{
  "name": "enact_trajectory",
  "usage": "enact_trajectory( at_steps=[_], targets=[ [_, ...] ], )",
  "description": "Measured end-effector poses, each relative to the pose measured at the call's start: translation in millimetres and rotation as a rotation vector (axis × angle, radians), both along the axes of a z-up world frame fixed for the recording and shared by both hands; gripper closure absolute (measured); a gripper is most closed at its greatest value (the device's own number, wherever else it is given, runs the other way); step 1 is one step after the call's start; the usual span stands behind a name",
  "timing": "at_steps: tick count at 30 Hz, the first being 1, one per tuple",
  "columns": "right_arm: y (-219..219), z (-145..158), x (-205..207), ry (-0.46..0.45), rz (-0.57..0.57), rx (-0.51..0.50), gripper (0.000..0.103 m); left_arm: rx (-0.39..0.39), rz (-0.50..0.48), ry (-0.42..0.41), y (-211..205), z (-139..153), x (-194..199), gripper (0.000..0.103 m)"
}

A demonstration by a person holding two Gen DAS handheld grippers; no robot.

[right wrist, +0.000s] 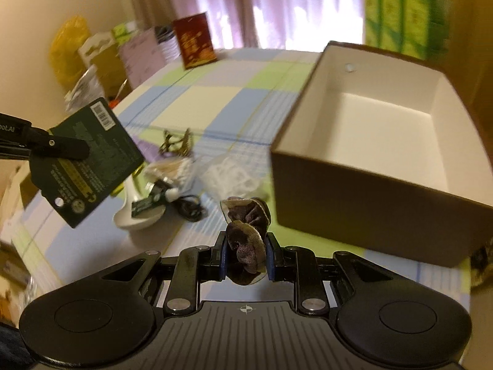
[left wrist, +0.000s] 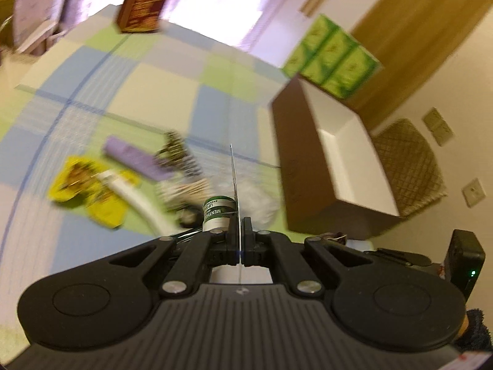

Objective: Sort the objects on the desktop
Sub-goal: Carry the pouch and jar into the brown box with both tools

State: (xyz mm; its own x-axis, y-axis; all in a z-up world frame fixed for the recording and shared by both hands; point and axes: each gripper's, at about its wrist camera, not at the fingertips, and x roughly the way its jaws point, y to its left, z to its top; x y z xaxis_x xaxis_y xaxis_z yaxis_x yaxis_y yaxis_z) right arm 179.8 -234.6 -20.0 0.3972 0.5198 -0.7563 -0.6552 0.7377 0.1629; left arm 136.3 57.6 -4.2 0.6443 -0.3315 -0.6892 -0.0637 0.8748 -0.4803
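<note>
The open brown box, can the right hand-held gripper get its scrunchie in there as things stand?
Probably yes. The right hand-held gripper grips the dark scrunchie, and the open brown box sits just ahead to its right, its top uncovered and nothing between them.

Each cam sits on its hand-held gripper, looking fwd and down along the fingers, close above the bench [left wrist: 160, 77]. Both views share the open box [right wrist: 354, 182], item pile, red carton [right wrist: 194, 40].

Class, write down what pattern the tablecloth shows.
The tablecloth has a check of pale blue, light green and cream blocks, clearest in the right wrist view.
</note>
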Motion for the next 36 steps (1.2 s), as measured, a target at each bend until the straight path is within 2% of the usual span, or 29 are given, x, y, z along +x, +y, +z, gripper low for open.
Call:
enact_trajectory(
  at_steps=[9,18,27,36],
  targets=[
    [-40,39,28,-0.06,-0.107,0.082,0.082,-0.035,-0.133,-0.095,-53,27,44,0.103],
    [-62,61,63,-0.124,-0.173,0.093,0.082,-0.057,-0.219,-0.16,-103,44,95,0.103],
    [-79,55,99,-0.123,-0.198,0.048,0.082,-0.067,-0.281,-0.16,-152,35,138,0.103],
    [-89,35,119,-0.07,-0.205,0.013,0.082,-0.056,-0.295,-0.103,-181,11,169,0.103]
  ],
)
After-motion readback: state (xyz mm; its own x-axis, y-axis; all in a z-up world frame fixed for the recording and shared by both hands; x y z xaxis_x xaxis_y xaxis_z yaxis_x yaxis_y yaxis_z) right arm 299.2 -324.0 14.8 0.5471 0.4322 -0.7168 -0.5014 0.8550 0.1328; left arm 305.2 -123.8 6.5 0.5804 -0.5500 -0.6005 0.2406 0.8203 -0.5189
